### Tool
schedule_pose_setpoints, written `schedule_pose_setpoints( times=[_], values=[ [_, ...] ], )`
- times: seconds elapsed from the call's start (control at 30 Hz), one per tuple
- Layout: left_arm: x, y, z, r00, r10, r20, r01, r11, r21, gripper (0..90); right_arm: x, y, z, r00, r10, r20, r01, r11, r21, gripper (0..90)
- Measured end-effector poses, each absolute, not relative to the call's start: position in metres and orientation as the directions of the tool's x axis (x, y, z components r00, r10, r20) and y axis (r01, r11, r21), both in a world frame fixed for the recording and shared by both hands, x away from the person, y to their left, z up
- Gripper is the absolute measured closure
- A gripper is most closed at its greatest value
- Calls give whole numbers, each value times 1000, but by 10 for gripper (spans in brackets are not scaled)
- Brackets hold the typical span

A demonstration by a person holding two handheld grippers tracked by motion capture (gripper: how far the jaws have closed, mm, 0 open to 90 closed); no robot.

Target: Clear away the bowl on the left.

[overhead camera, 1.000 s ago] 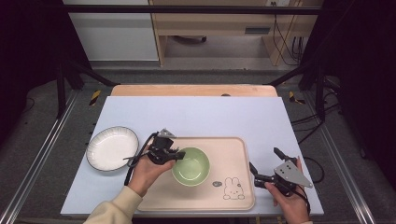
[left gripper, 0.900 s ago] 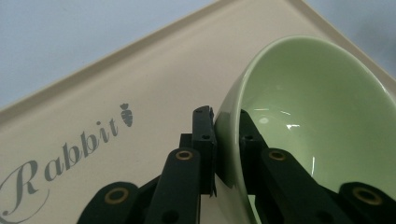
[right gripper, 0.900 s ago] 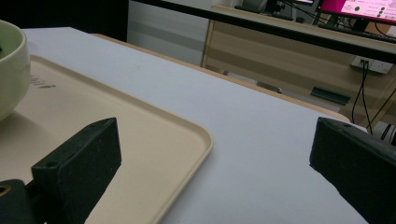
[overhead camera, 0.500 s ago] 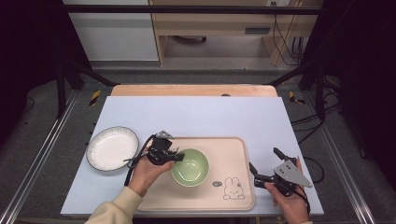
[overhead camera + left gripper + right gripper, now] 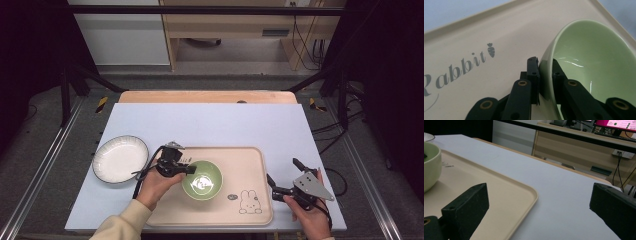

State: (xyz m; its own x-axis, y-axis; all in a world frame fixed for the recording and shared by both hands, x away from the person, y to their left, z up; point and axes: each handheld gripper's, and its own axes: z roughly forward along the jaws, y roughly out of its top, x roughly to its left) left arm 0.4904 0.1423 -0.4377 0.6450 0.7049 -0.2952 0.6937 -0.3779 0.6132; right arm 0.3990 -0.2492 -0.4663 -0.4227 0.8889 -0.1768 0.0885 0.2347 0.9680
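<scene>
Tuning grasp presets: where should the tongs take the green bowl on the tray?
By the rim wall, from the bowl's left side. The green bowl sits upright and open on the tray, so its thin wall fits between the jaws. The left tongs already grip it so: one jaw inside, one outside.

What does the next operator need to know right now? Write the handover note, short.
Left gripper: shut on the rim of the green bowl, one jaw inside the wall and one outside, as the left gripper view shows.
Right gripper: open, holding nothing, by the right edge of the beige tray.
Things: the bowl is over the middle of the tray, tilted in the left gripper view; whether it is resting or lifted is hard to tell. The white plate sits on the table left of the tray.
Done: bowl gripped.
Left: probably moving the bowl, perhaps to the plate; keep the grip firm.
</scene>
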Motion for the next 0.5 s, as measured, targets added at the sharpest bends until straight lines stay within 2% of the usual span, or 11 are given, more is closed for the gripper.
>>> schedule_pose_setpoints(
  times=[0.5],
  values=[
    [494,145,-443,639,709,-298,703,-382,600,826,399,-249,-466,-425,888,-177,90,236,968,25]
  ],
)
